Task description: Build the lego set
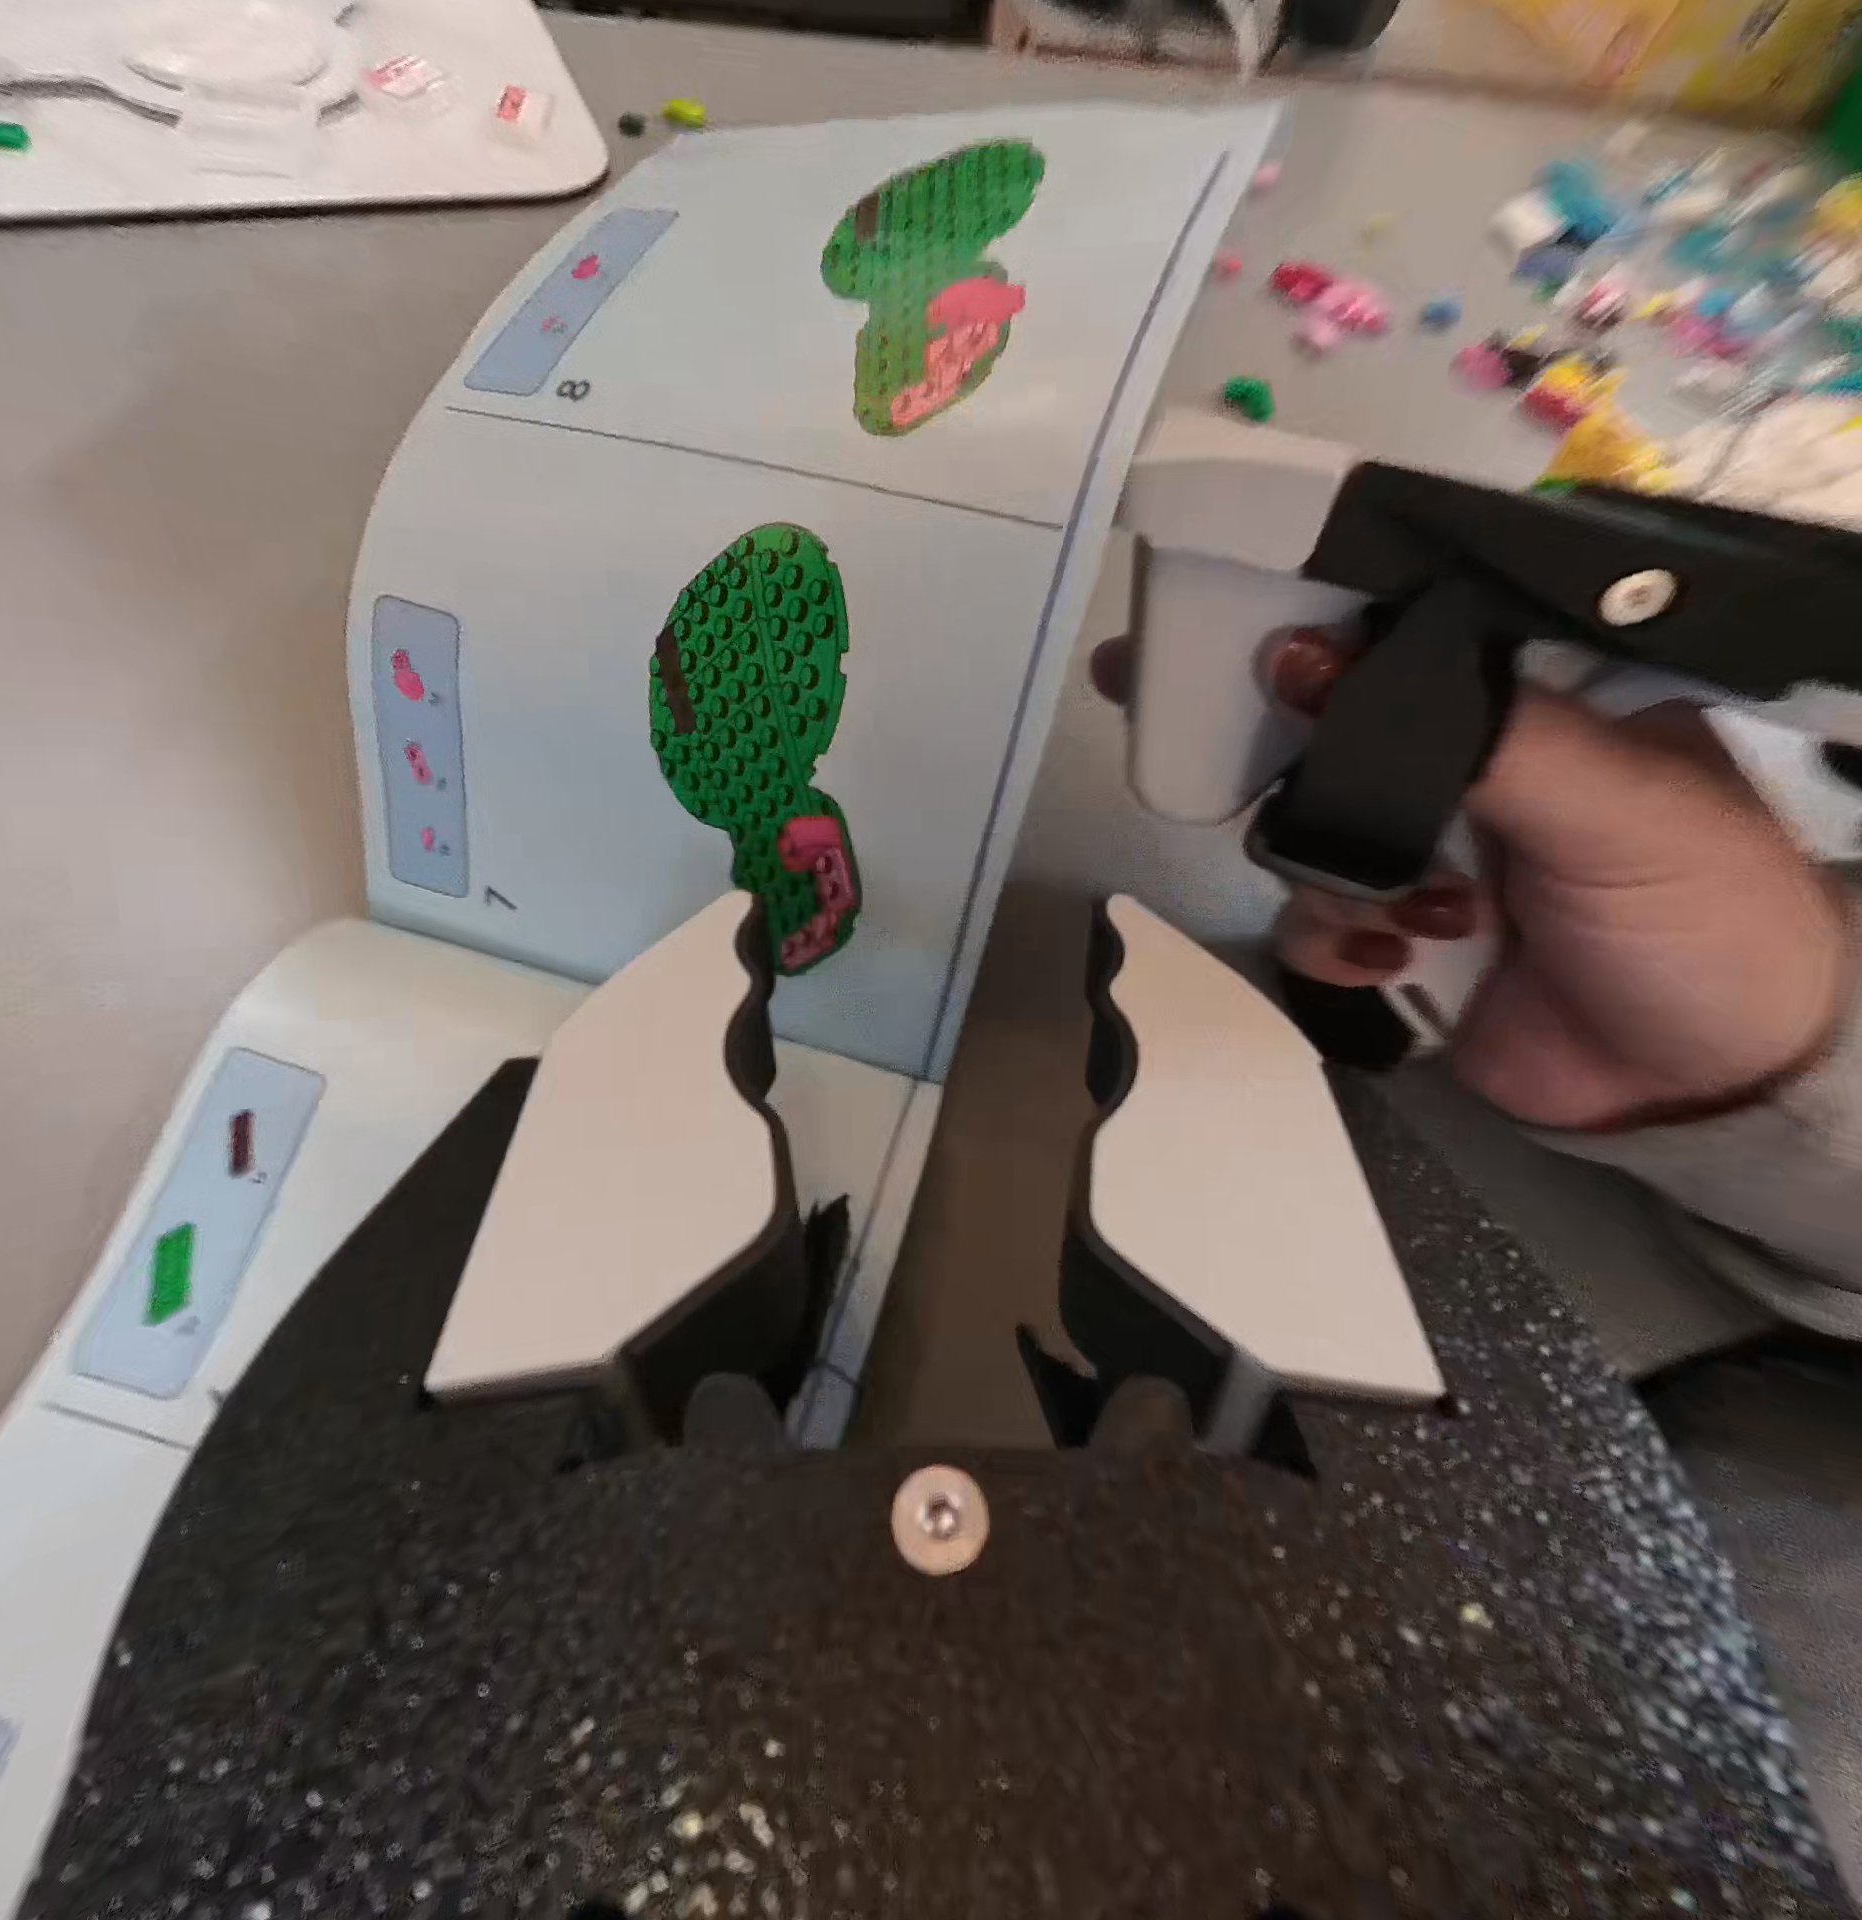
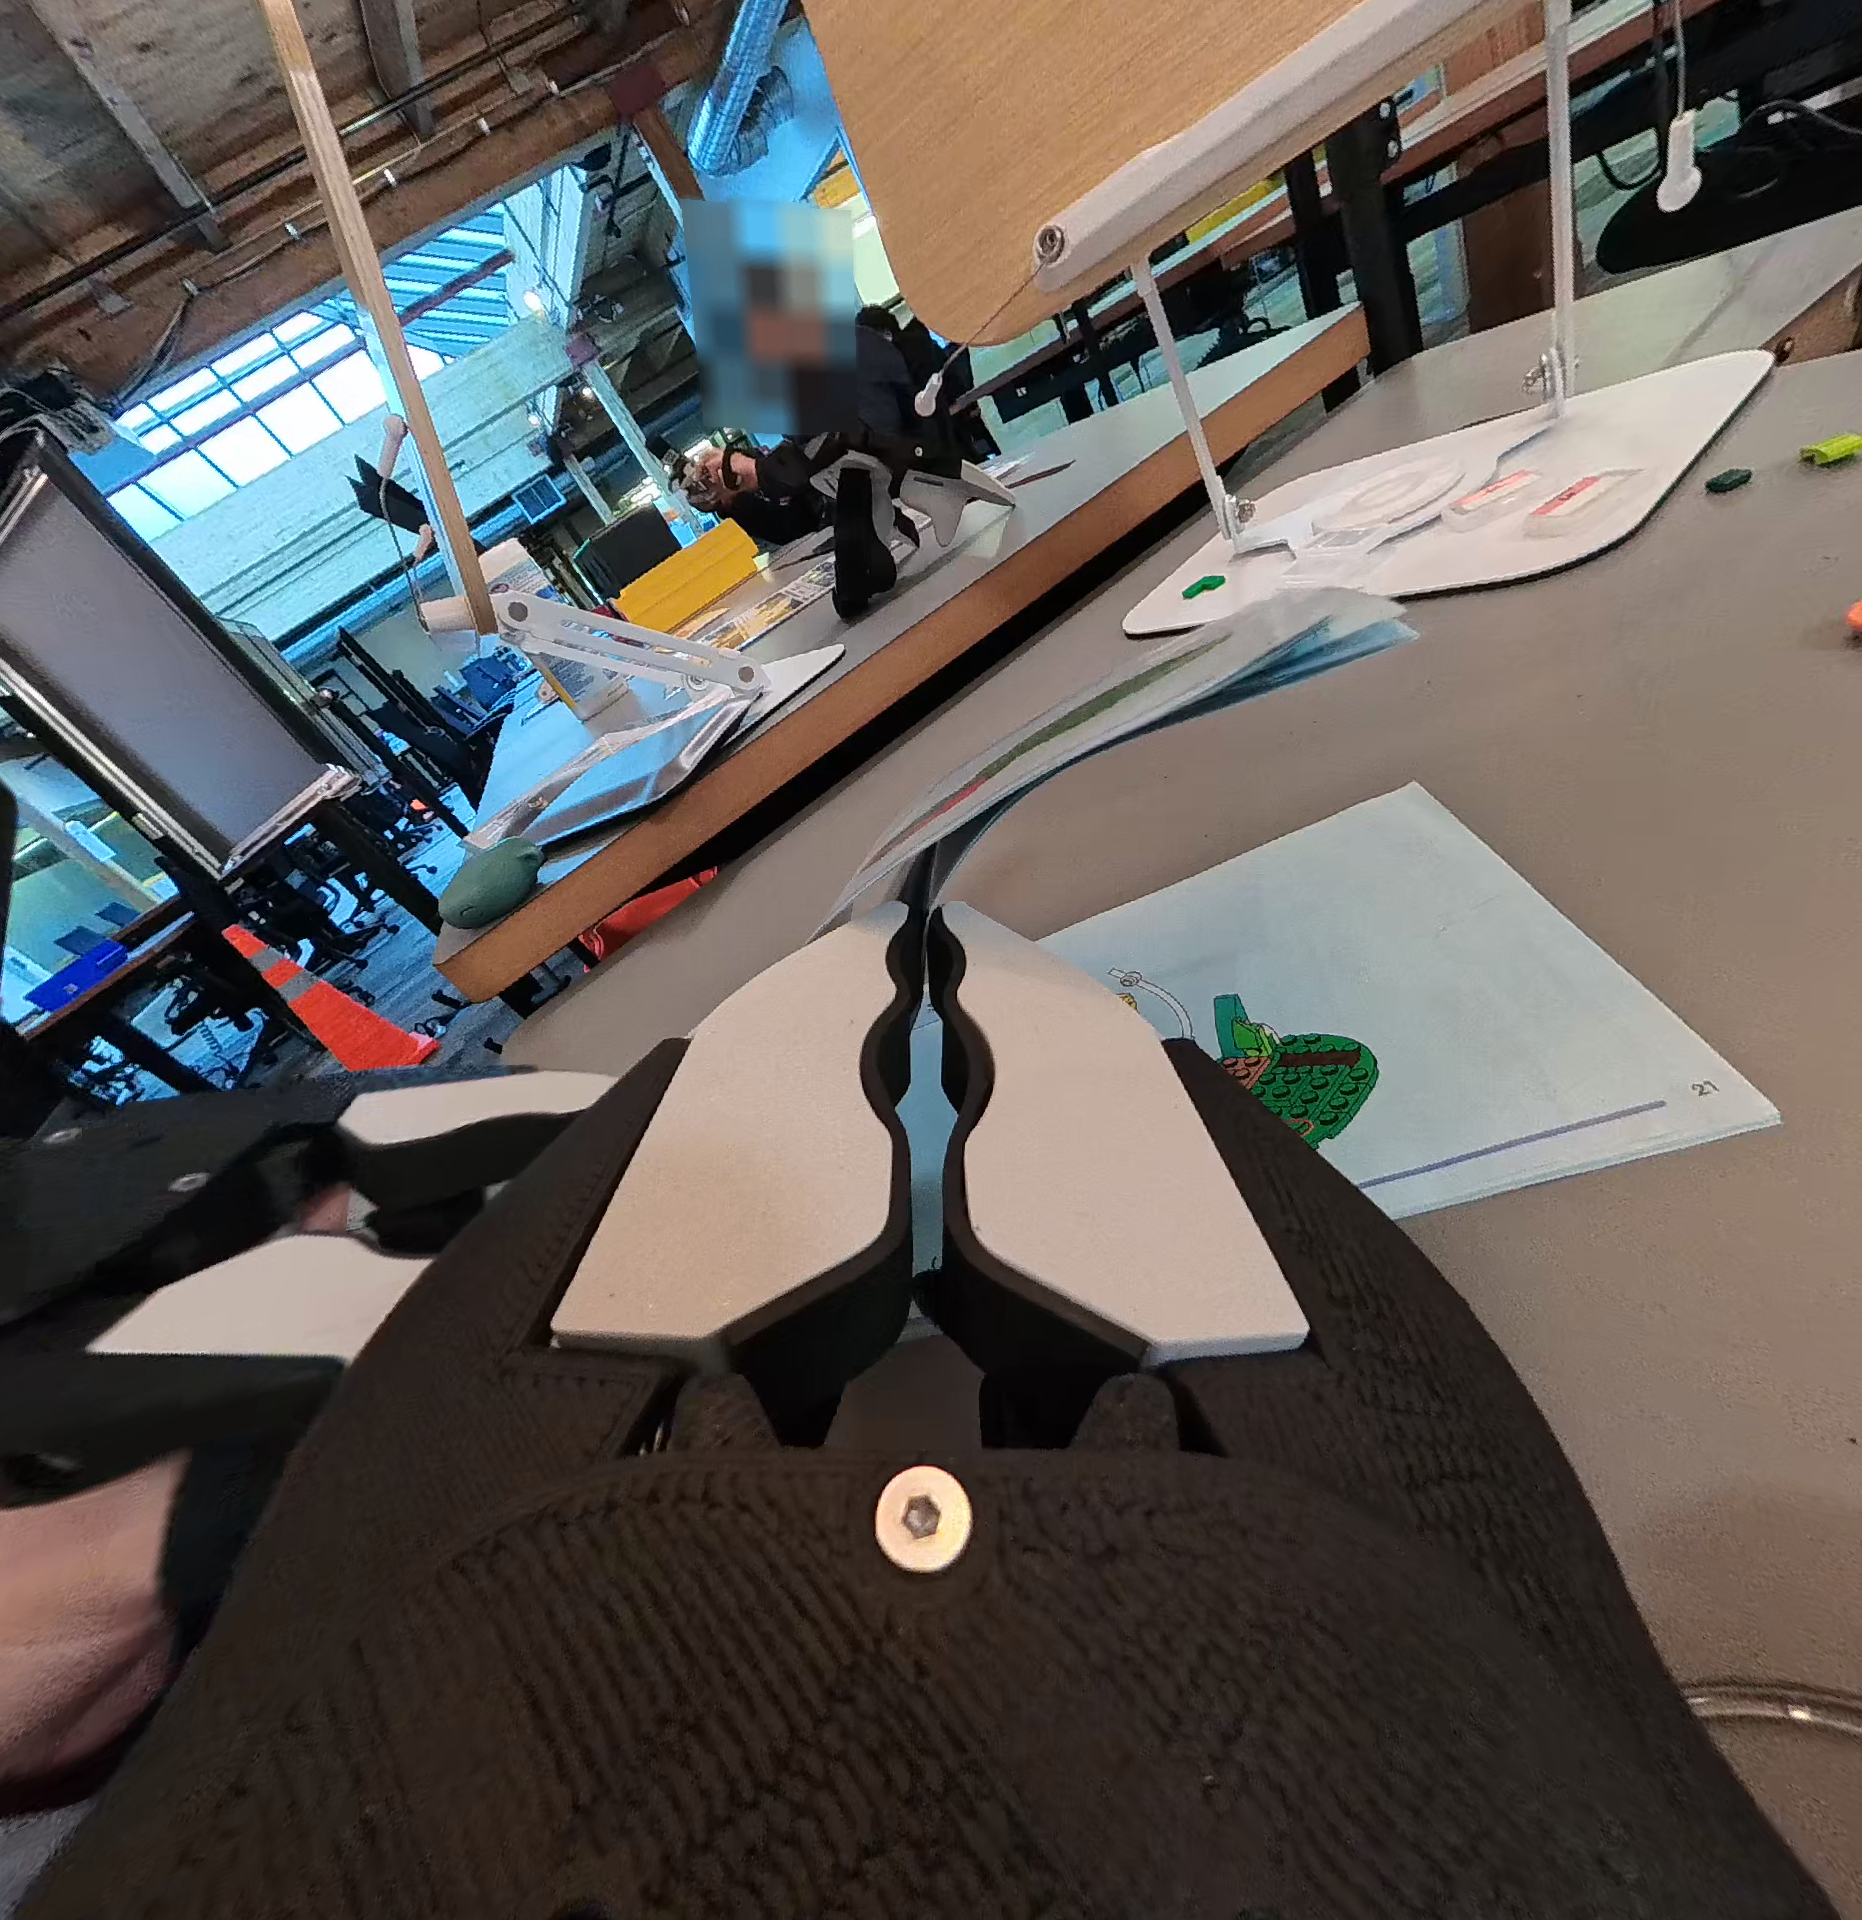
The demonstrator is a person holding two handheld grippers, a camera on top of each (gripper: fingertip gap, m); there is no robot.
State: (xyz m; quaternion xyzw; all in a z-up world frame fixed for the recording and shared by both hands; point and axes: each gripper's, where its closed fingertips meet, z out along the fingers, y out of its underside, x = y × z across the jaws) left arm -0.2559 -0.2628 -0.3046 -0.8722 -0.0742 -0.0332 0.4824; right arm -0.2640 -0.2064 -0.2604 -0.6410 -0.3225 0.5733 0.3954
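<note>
Item: instruction booklet (image 1: pixel 761 499), pale blue, printed with green studded plates and pink bricks. We find it on the grey desk (image 1: pixel 179 436), its leaves lifted and curled upward, one page (image 2: pixel 1446 966) flat to the right.

Left claw (image 1: pixel 927 935): fingers spread wide, nothing pressed; the raised leaf's free edge runs up between them, nearer the left finger (image 1: pixel 636 1143).

Right claw (image 2: pixel 925 935): fingers pressed together on the edge of the lifted leaves, a hand (image 1: pixel 1633 935) on its grip.

Surroundings: white stand base (image 1: pixel 283 156) at the far left, a scatter of coloured bricks (image 1: pixel 1633 312) far right, blurred. We see bare grey desk left of the booklet and between flat page and stand.
</note>
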